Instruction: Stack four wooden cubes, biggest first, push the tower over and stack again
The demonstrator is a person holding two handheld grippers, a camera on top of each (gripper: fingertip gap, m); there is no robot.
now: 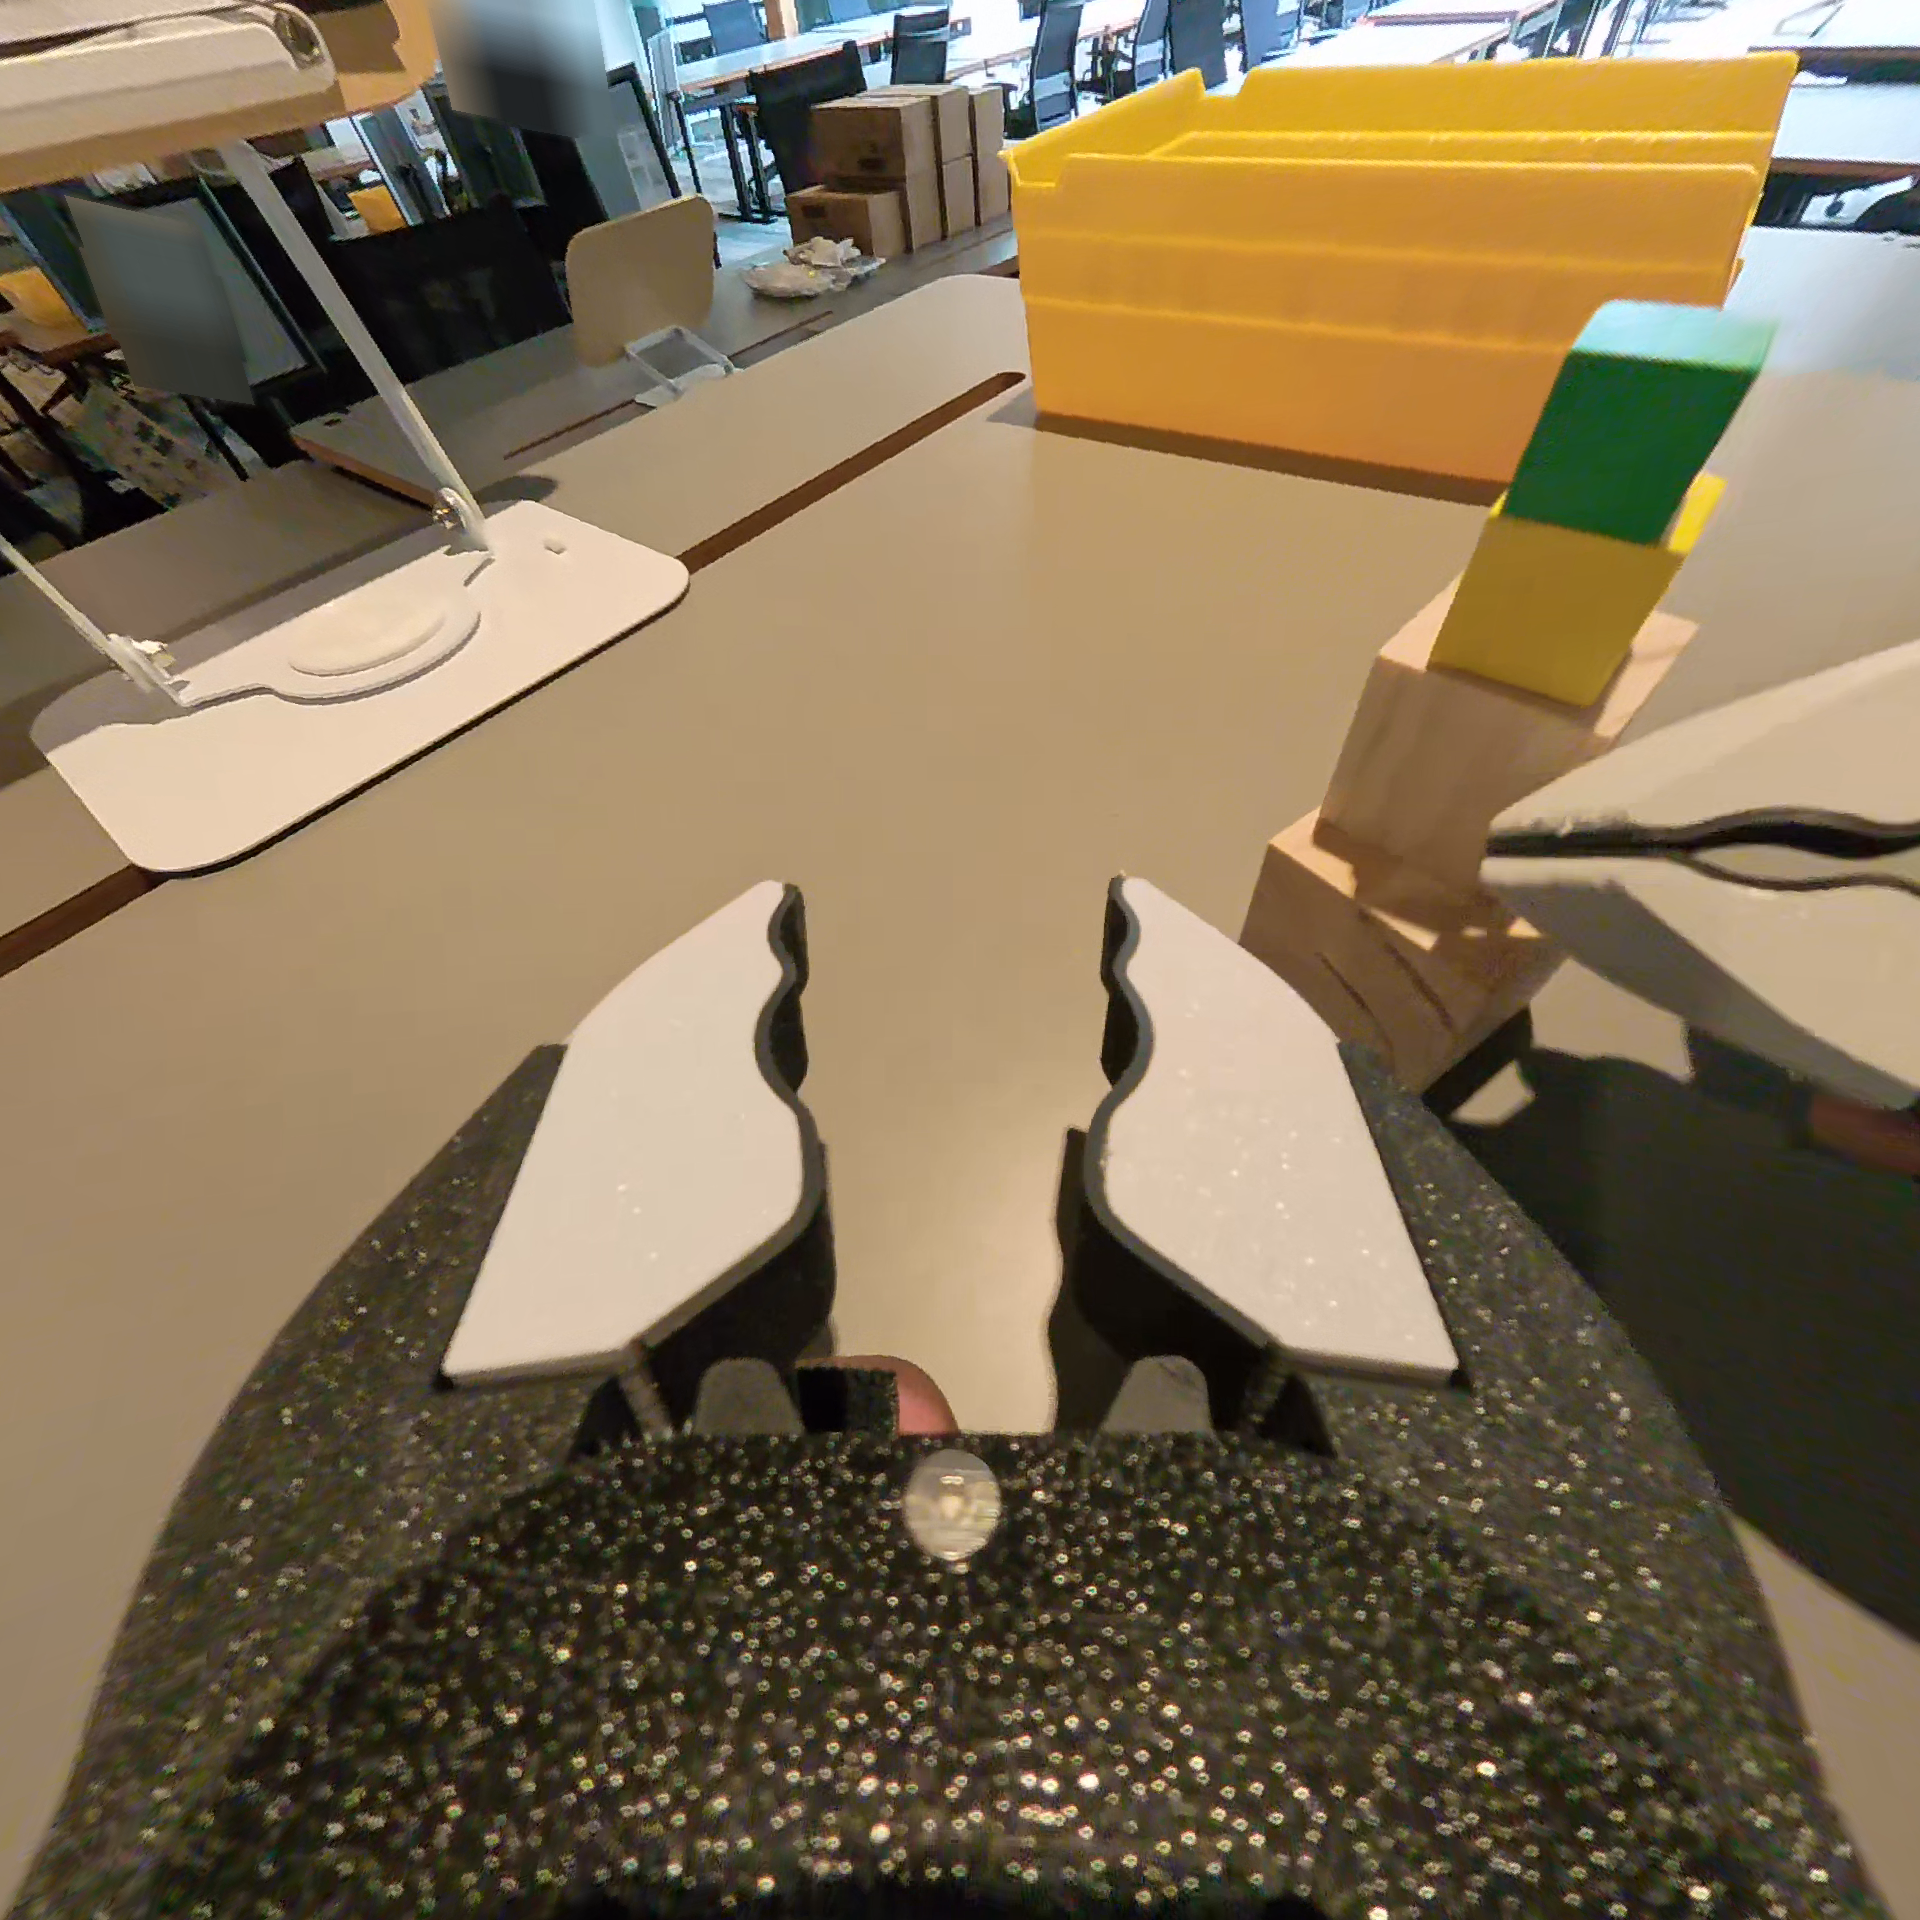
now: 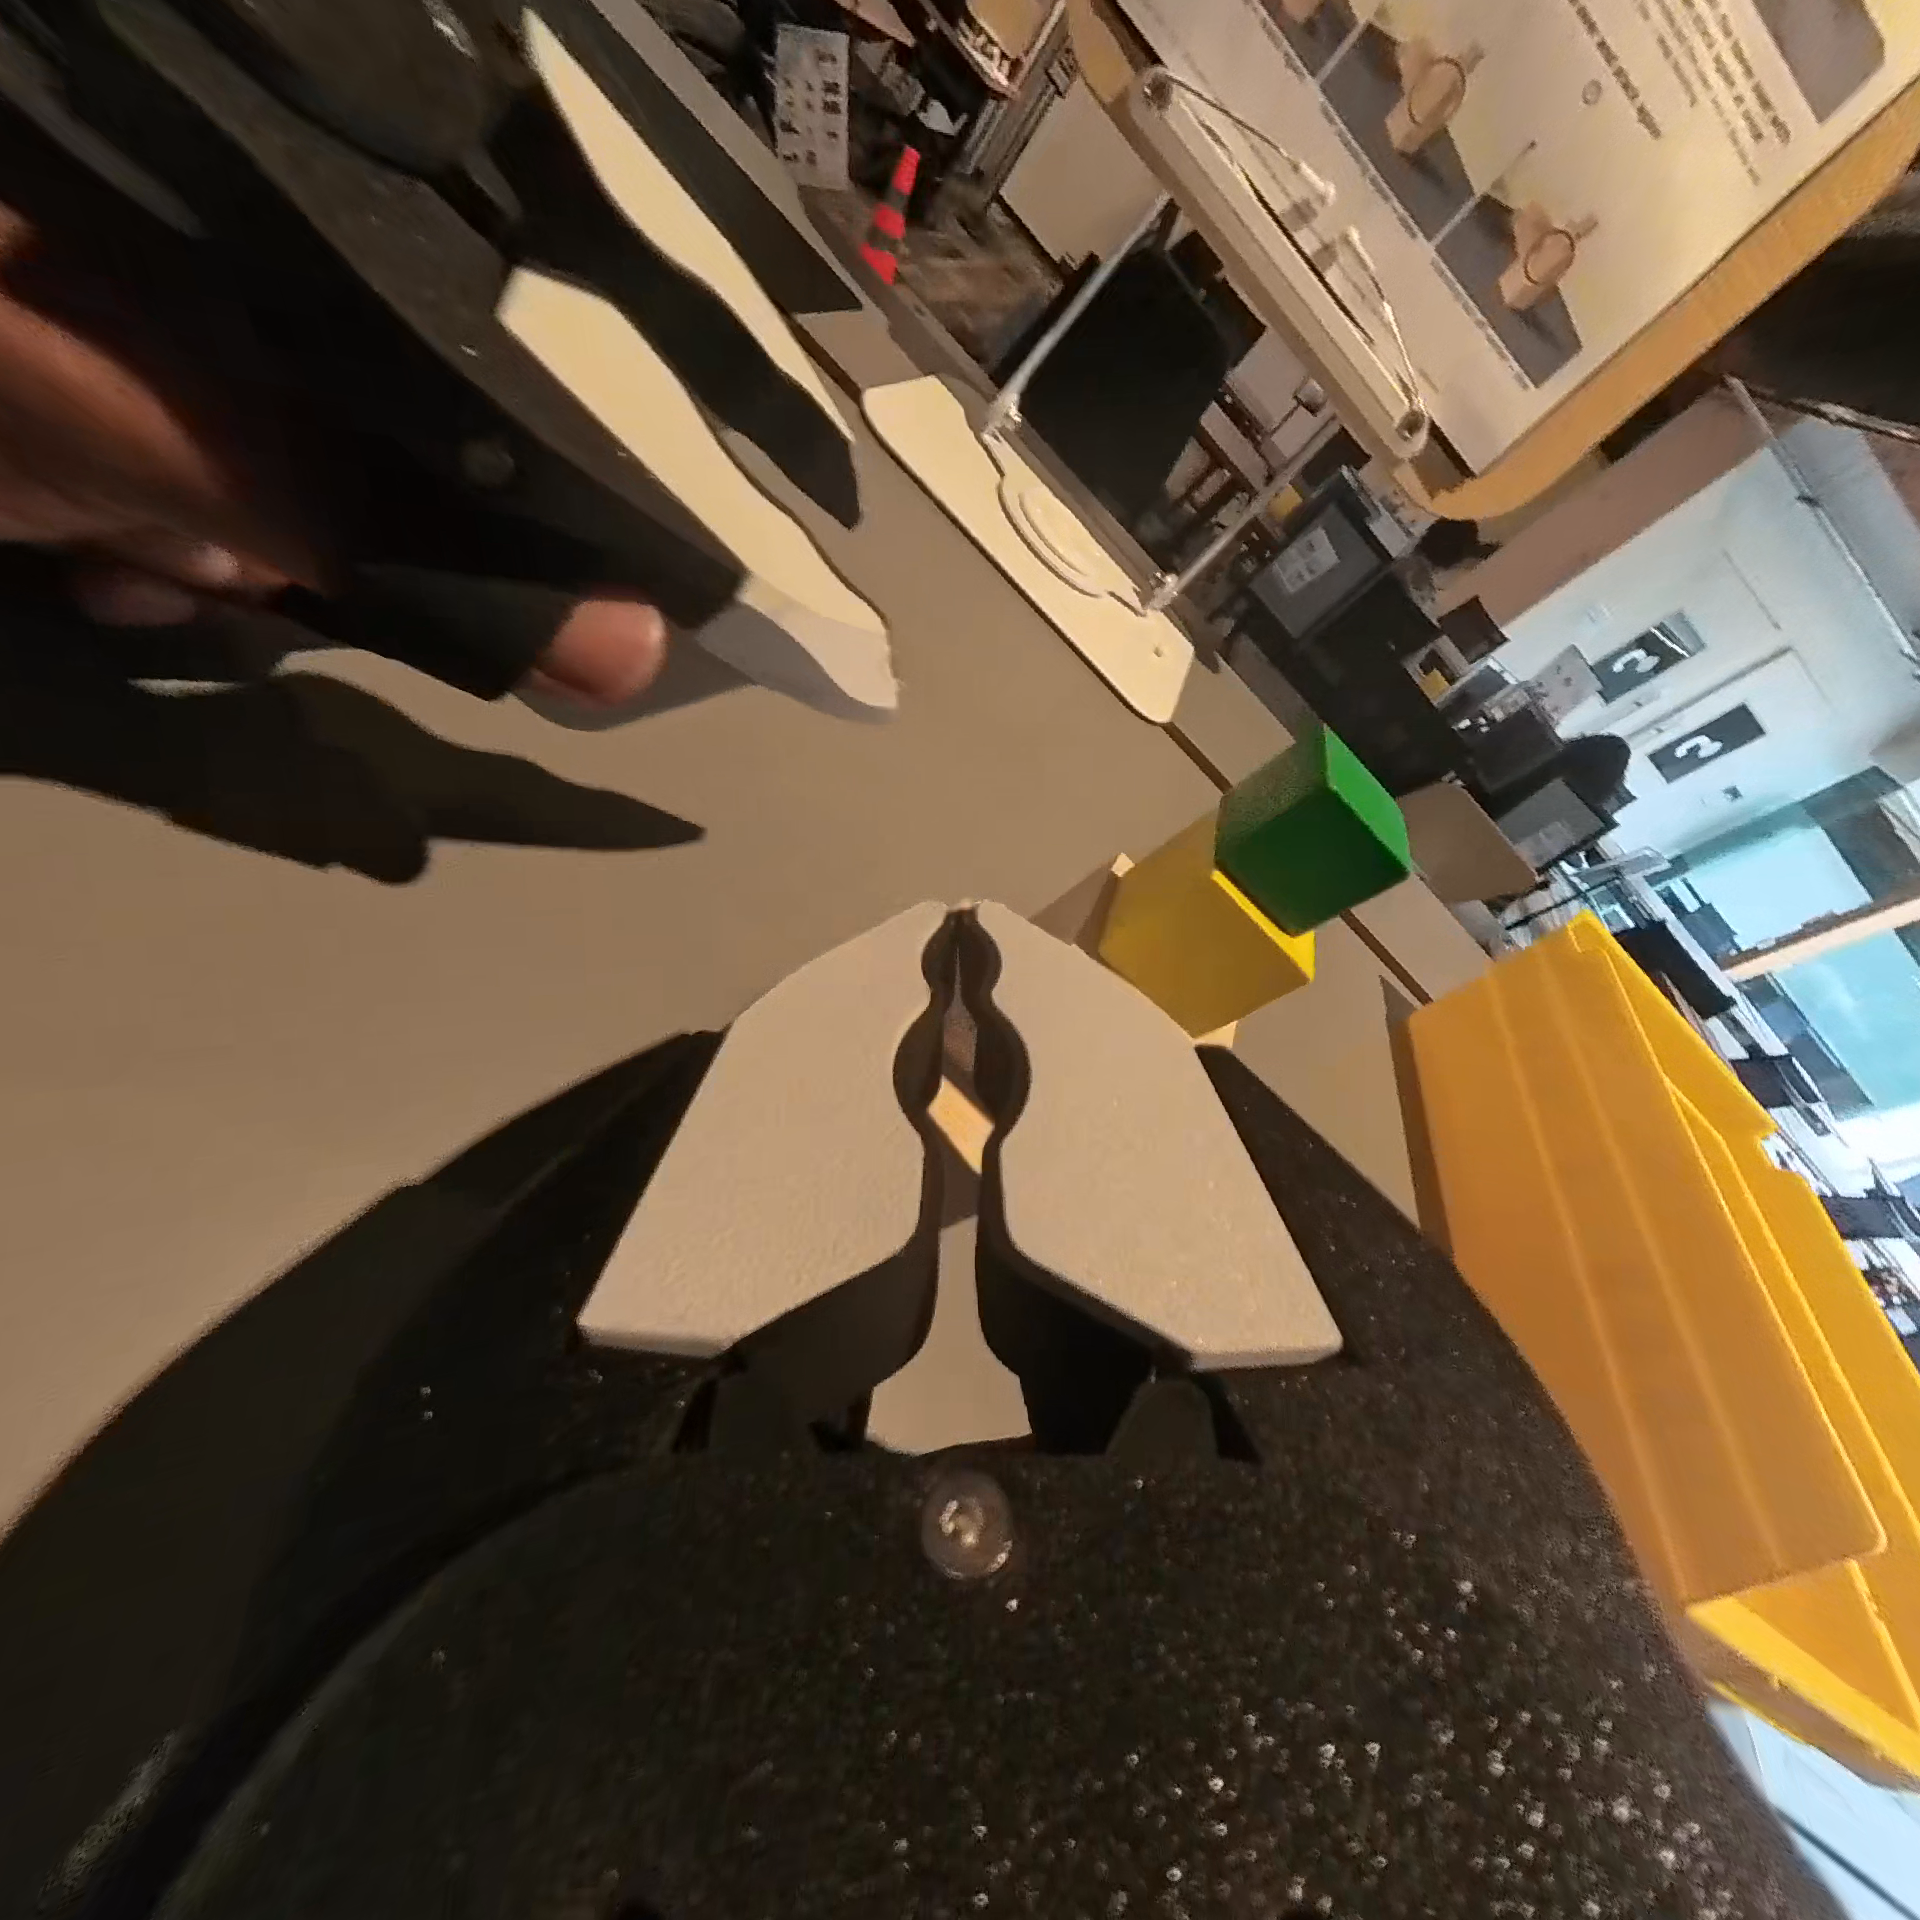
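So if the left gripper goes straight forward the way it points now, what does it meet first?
Probably nothing close. The left gripper is open and points over bare table. The tower of cubes stands off to its right, outside that line. The yellow bins lie far ahead, also slightly right; depth is unclear.

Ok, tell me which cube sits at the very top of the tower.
The green cube. It rests on the yellow cube, with two bare wooden cubes beneath; nothing lies on it.

— Hidden in the right wrist view? Two plain wooden cubes (image 2: 958,1127), mostly behind the shut right tongs (image 2: 966,914).
— And cut off? Yellow bins (image 2: 1621,1299) at the edge; lower cube (image 1: 1382,966) partly covered in the left view
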